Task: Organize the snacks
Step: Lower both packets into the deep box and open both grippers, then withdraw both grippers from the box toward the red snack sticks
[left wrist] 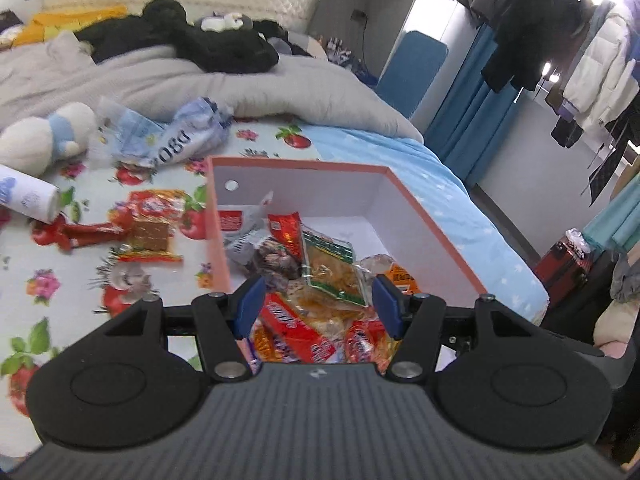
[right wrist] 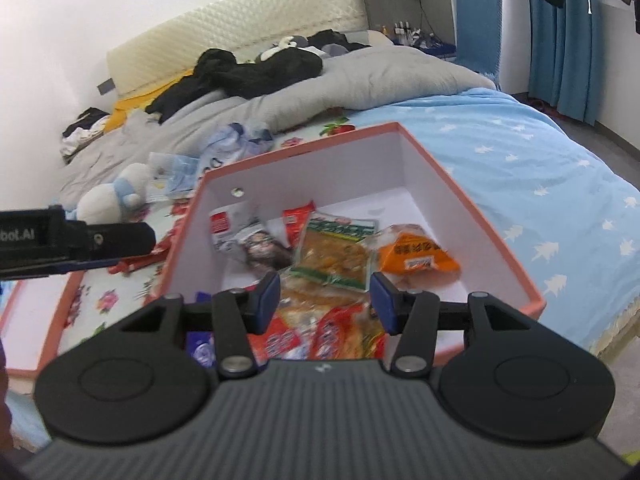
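Observation:
A salmon-pink box with a white inside sits on the bed and holds several snack packets, among them a green-edged packet and an orange packet. My left gripper is open and empty above the box's near end. My right gripper is open and empty above the same box. Two red snack packets lie on the flowered sheet left of the box. The left gripper's side shows in the right wrist view.
A white and blue plush toy, a white tube and crumpled blue bags lie left of the box. A grey duvet with black clothes is behind. The box lid lies at left.

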The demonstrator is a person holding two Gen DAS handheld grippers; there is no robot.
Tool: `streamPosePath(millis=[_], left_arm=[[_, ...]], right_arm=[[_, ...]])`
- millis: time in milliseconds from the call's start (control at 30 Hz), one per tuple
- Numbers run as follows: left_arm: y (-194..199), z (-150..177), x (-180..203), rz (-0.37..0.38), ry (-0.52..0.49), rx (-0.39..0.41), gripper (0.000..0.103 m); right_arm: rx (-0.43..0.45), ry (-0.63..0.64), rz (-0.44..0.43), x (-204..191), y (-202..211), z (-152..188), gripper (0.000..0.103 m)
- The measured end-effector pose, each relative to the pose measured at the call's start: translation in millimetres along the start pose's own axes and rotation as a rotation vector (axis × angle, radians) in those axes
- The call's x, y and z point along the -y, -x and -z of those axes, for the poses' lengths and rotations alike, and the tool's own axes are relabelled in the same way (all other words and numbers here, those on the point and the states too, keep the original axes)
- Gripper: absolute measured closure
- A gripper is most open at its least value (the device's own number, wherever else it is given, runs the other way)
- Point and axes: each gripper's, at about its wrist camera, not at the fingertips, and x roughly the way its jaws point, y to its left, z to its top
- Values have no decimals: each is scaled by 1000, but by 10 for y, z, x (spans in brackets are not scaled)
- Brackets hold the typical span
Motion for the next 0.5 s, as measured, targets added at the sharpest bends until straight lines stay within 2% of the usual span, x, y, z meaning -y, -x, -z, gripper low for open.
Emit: streamPosePath(millis=[200,500], left_arm=[[426,154,-151,-1,7,59,38],[839,379,-454,-34,22,84,38]], right_arm=[[43,15,-28,-240,273,114,51],[79,46,-86,-586,529,296,51]])
